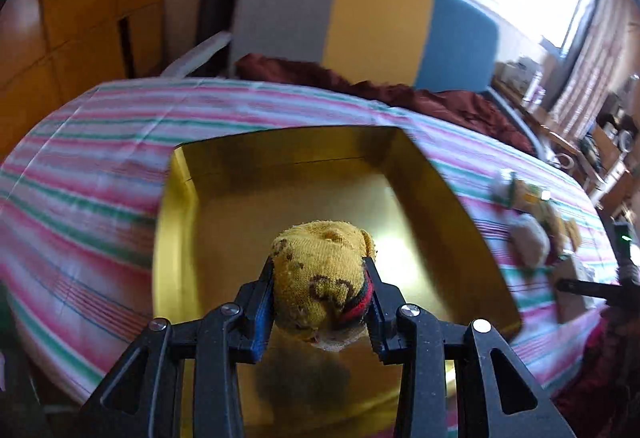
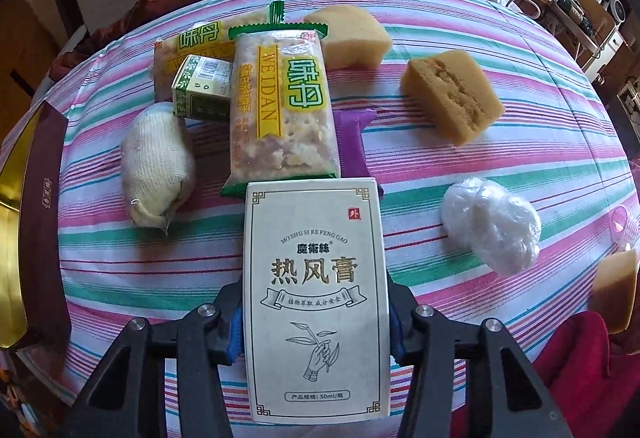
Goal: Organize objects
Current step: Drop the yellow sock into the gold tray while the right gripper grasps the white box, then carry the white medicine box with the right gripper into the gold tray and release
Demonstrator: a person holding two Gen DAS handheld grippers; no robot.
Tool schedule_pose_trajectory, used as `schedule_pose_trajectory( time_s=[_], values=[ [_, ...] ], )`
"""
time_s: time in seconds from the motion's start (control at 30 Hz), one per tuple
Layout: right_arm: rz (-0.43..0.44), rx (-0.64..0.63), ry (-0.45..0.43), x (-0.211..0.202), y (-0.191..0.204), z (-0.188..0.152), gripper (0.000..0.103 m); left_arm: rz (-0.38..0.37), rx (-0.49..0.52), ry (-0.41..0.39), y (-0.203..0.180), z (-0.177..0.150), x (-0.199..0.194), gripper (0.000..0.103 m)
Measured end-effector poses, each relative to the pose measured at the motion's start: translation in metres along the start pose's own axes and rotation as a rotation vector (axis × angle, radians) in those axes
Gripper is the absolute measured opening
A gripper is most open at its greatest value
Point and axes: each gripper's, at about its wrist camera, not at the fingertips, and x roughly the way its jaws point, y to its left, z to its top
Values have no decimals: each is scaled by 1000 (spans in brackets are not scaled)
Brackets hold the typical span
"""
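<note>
Early stage, judging by the layout: the gold box (image 1: 320, 190) looks bare inside in the left wrist view, nothing settled in it yet.

Left tongs (image 1: 320, 298) are closed on a rolled yellow sock (image 1: 320, 278) with brown spots and a red/black cuff, held over the box's open interior. Its shadow falls on the box floor below, so it reads as not yet released. Frame is motion-blurred.

Right tongs (image 2: 316, 318) are clamped on both long sides of a white carton (image 2: 316, 298) printed with Chinese text and a hand-and-sprig drawing. It is held above the striped bench (image 2: 400, 166), well apart from the box, whose gold rim and maroon wall (image 2: 44, 198) sit at the far left edge of the right wrist view.

Still loose on the bench:
- white rolled sock (image 2: 156, 166)
- two Weidan cracker packs, front pack (image 2: 280, 98) overlapping the rear pack (image 2: 192, 42)
- small green carton (image 2: 204, 94) resting on the rear pack
- purple item (image 2: 352, 134) mostly hidden under the front pack, can't identify it
- three tan sponge blocks: (image 2: 352, 34), (image 2: 452, 98), (image 2: 616, 290)
- clear plastic bundle (image 2: 492, 226)

Estimate: two items in hand, none boxed, around ten left.
</note>
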Motion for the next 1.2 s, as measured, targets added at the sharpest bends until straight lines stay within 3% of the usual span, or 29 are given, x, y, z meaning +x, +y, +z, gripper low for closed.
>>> schedule_pose_trajectory(
  time_s=[0.1,0.4,0.57,0.93,1.2],
  values=[
    [-2,-7,-2,2,1,1,52,32,-32,20,21,-5,6,39],
    [-23,-29,11,13,6,7,52,119,-6,50,30,-23,17,46],
    [-24,-34,15,14,-1,14,52,135,-19,6,32,-26,6,64],
    [-6,-111,30,16,23,10,52,144,-75,-69,41,-40,-34,72],
    [135,-183,45,-2,75,-23,52,138,-71,-106,41,-42,-50,72]
  ],
)
